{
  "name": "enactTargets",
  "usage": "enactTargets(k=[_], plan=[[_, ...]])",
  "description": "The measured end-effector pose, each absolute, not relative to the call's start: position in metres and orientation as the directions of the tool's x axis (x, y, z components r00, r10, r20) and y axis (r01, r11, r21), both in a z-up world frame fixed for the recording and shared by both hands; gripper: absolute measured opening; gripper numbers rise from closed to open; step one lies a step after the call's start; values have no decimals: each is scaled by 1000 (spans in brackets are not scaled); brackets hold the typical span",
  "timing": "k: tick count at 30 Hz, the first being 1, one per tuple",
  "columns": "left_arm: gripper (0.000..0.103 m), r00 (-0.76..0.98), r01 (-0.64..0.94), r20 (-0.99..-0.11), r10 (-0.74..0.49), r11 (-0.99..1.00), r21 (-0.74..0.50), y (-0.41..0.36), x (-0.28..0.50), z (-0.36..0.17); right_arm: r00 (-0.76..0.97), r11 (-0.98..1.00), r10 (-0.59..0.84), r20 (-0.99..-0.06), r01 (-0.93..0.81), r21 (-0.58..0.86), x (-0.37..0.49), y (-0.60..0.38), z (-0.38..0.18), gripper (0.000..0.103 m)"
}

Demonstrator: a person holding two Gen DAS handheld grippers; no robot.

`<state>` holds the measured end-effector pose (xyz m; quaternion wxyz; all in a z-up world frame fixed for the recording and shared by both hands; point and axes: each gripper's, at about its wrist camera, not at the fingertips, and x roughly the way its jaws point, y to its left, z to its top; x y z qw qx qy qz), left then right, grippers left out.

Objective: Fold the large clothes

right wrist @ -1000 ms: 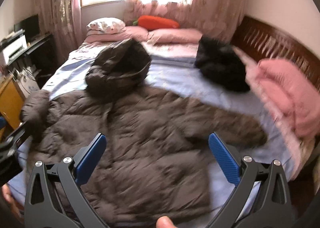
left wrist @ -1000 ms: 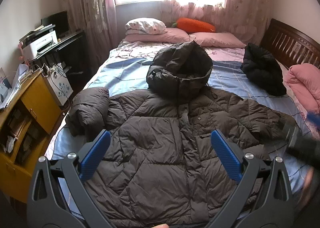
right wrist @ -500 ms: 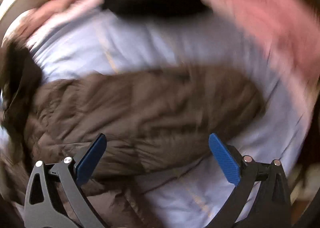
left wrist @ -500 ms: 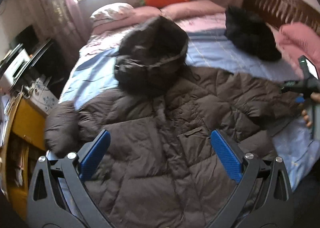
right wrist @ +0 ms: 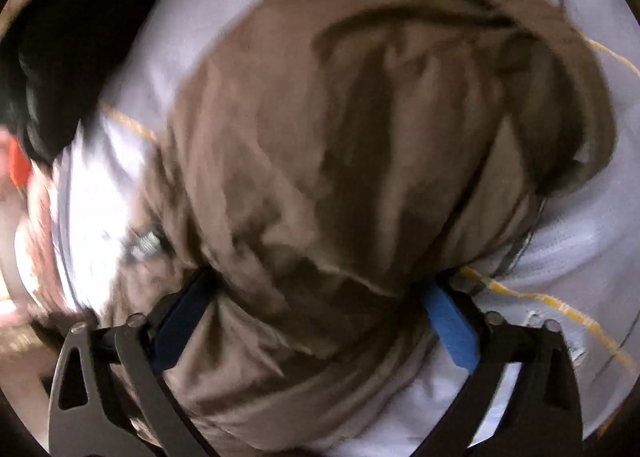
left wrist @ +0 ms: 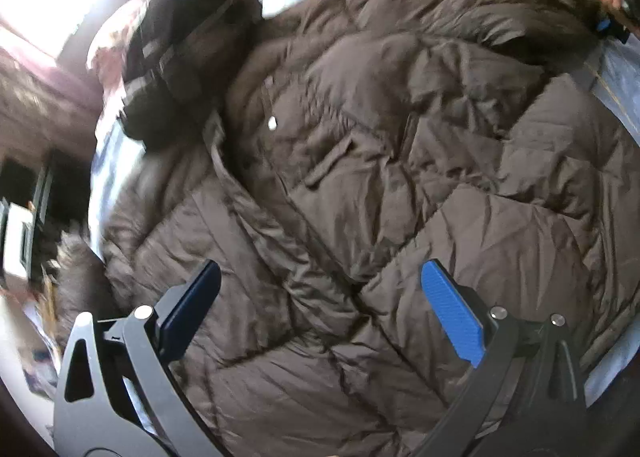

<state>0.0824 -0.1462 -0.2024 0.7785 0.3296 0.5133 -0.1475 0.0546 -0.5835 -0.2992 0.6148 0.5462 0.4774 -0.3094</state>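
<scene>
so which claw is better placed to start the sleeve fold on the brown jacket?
Right. The right claw is open with the sleeve bunched between its fingers, ready to close. The left claw hangs open above the jacket body, straddling nothing.

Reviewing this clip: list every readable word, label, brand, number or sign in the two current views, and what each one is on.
None can be read in either view.
The brown puffer jacket shows a pale snap and a pocket flap, no lettering.
The pale blue bedsheet has only yellow lines.
The shelves at the left edge of the left wrist view are too blurred to read.
</scene>
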Motion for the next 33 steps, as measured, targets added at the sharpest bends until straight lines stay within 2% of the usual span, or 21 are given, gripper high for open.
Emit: enactTargets(k=[1,2,5,8,10,14,16,17,19,20,21,22,24,27,29,33], plan=[[101,411,561,-905,111,751,347,-144,86,-205,400,200,121,-909,887,417,56,-583,-290,50],[101,388,553,-915,113,766,329,-140,90,-208,444,213,116,-889,863,459,61,-582,-281,30],[101,337,520,-935,113,805,285,-128,95,-217,558,273,84,-825,784,558,73,-578,-253,17],[101,302,477,-947,114,842,253,-116,103,-221,674,307,69,-736,687,658,88,-567,-218,13],[101,299,441,-948,110,865,240,-107,108,-212,759,383,95,-644,570,727,102,-552,-185,12],[101,378,315,-921,90,923,220,-79,127,-169,845,527,315,-433,223,820,124,-477,-107,12],[101,426,231,-901,80,954,193,-61,135,-146,790,598,469,-394,44,800,134,-416,-80,13],[101,450,179,-890,74,969,172,-49,141,-134,735,631,543,-407,-38,775,140,-381,-73,17],[101,476,109,-877,65,985,132,-31,148,-119,604,697,628,-491,-156,700,147,-313,-72,45],[101,481,82,-874,62,990,116,-22,150,-115,529,744,634,-564,-216,633,148,-275,-77,83],[101,483,63,-873,66,992,110,-15,151,-113,502,782,608,-614,-245,574,145,-252,-80,95],[101,483,51,-872,74,992,112,-11,150,-113,504,830,557,-660,-303,469,137,-224,-83,95],[101,475,26,-874,99,992,127,-2,151,-116,499,853,513,-698,-389,349,122,-198,-82,95],[101,452,24,-887,98,992,121,4,152,-126,511,846,527,-679,-394,360,115,-204,-78,95],[101,414,35,-907,73,995,96,-1,155,-138,530,860,510,-677,-321,396,122,-222,-85,95],[101,288,86,-954,78,991,106,-24,161,-175,436,941,311,-844,-14,339,135,-235,-134,86]])
